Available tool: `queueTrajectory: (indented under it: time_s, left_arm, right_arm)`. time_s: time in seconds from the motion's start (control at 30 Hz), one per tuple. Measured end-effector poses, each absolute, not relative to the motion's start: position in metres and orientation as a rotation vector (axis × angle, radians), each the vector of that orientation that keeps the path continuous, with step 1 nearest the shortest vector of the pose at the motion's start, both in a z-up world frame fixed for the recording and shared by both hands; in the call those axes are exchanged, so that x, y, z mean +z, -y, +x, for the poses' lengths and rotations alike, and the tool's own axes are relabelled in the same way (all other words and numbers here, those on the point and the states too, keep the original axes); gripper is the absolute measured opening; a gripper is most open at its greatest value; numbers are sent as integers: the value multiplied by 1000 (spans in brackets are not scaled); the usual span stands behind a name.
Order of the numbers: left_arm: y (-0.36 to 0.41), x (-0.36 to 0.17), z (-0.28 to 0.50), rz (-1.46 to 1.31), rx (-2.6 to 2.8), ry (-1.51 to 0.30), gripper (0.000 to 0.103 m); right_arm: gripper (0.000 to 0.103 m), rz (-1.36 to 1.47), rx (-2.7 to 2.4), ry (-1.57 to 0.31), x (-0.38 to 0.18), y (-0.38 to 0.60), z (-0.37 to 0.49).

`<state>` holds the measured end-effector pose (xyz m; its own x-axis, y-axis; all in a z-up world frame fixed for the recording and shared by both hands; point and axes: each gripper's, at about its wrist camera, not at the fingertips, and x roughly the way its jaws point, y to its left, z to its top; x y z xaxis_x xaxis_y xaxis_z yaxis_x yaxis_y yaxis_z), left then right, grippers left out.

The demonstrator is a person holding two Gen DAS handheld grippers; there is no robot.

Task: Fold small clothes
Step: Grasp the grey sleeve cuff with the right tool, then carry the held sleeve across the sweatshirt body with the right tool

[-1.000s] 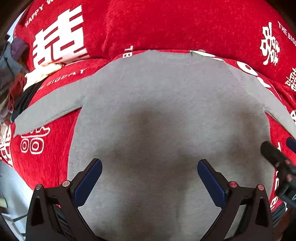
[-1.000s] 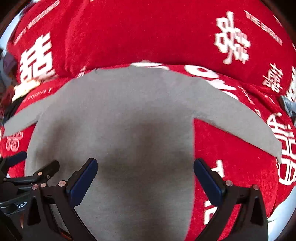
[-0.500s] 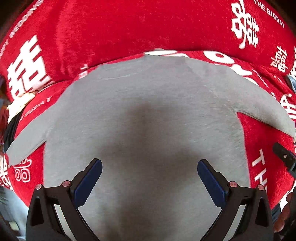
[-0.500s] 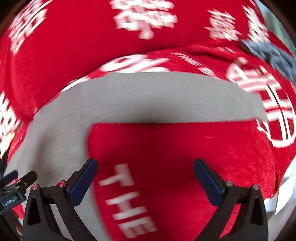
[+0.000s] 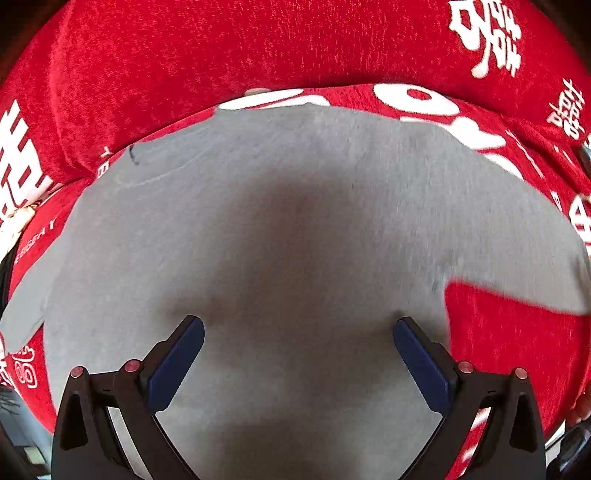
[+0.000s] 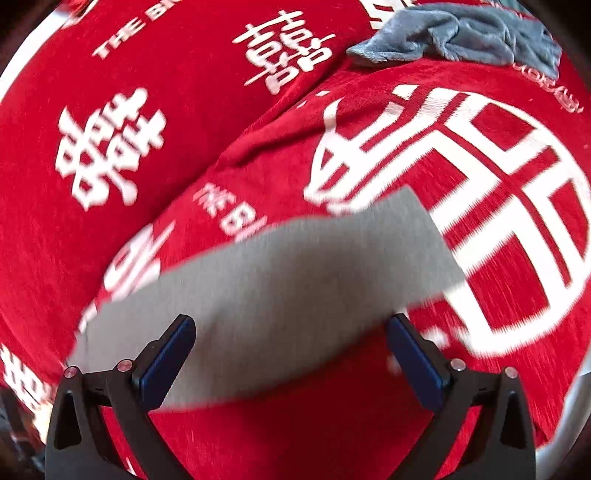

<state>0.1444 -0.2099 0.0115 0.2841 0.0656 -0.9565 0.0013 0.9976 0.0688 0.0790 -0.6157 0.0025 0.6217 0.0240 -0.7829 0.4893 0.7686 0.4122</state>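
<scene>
A small grey long-sleeved top (image 5: pixel 288 221) lies flat and spread out on a red cover with white characters (image 5: pixel 221 48). My left gripper (image 5: pixel 297 347) is open and empty above the lower body of the top. Its right sleeve (image 5: pixel 517 251) reaches out to the right. In the right wrist view that grey sleeve (image 6: pixel 295 280) lies slanted on the red cover (image 6: pixel 184 110), its cuff end at the upper right. My right gripper (image 6: pixel 291 347) is open and empty, hovering over the sleeve.
A crumpled blue-grey cloth (image 6: pixel 461 33) lies at the far upper right on the red cover. A raised red cushion back (image 5: pixel 258 44) runs behind the top. Other clothes sit at the far left edge (image 5: pixel 14 221).
My right gripper has swung to the right, from over the top's body to over its right sleeve. My left gripper has shifted right across the body. Both stayed open.
</scene>
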Motion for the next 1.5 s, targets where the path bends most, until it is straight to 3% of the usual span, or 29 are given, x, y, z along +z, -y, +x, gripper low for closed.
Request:
queueTrajectory:
  time_s: [0.1, 0.17, 0.23, 0.4, 0.83, 0.9, 0.93, 0.97, 1.03, 1.1, 1.2, 1.23, 1.3, 1.33, 1.4, 1.5]
  left_arm:
    - [210, 10, 165, 22, 62, -1284, 103]
    - [209, 8, 180, -6, 72, -1284, 103]
    - [208, 8, 198, -32, 80, -1275, 103]
    - [209, -10, 233, -74, 128, -1296, 103]
    - [232, -10, 223, -25, 84, -1198, 103]
    - [229, -10, 225, -31, 72, -1209, 103]
    - [227, -10, 224, -35, 68, -1210, 103]
    - [223, -10, 225, -37, 63, -1208, 103]
    - [219, -11, 225, -30, 61, -1194, 103]
    - [219, -10, 223, -27, 66, -1181, 103]
    - [217, -10, 221, -26, 70, -1175, 103]
    - [216, -11, 222, -28, 67, -1178, 103]
    - [215, -11, 220, -30, 59, -1185, 103]
    - [216, -11, 221, -26, 56, -1188, 103]
    - [218, -8, 231, -23, 52, -1205, 103]
    - [215, -8, 240, -59, 76, -1225, 103]
  right_arm:
    - [67, 650, -250, -833, 4, 624, 98]
    - [19, 637, -215, -831, 7, 625, 107]
    - [8, 645, -203, -823, 10, 628, 110]
    - [6, 674, -246, -723, 25, 646, 91]
    - [8, 756, -168, -848, -8, 648, 100]
    - [18, 798, -152, -869, -7, 652, 99]
    - [39, 829, -124, -870, -4, 654, 96]
    - [71, 847, -107, -863, 0, 654, 94]
    - [97, 832, -160, -830, 12, 653, 82]
    - [97, 792, -194, -830, 17, 650, 80]
    - [88, 739, -289, -948, 8, 646, 91]
    - [74, 753, -287, -970, 2, 645, 94]
    - [58, 717, -325, -956, 2, 643, 96]
    - [31, 712, -307, -953, 0, 643, 99]
    - [9, 747, -313, -945, -4, 651, 100]
    - [7, 830, -283, -834, 10, 660, 80]
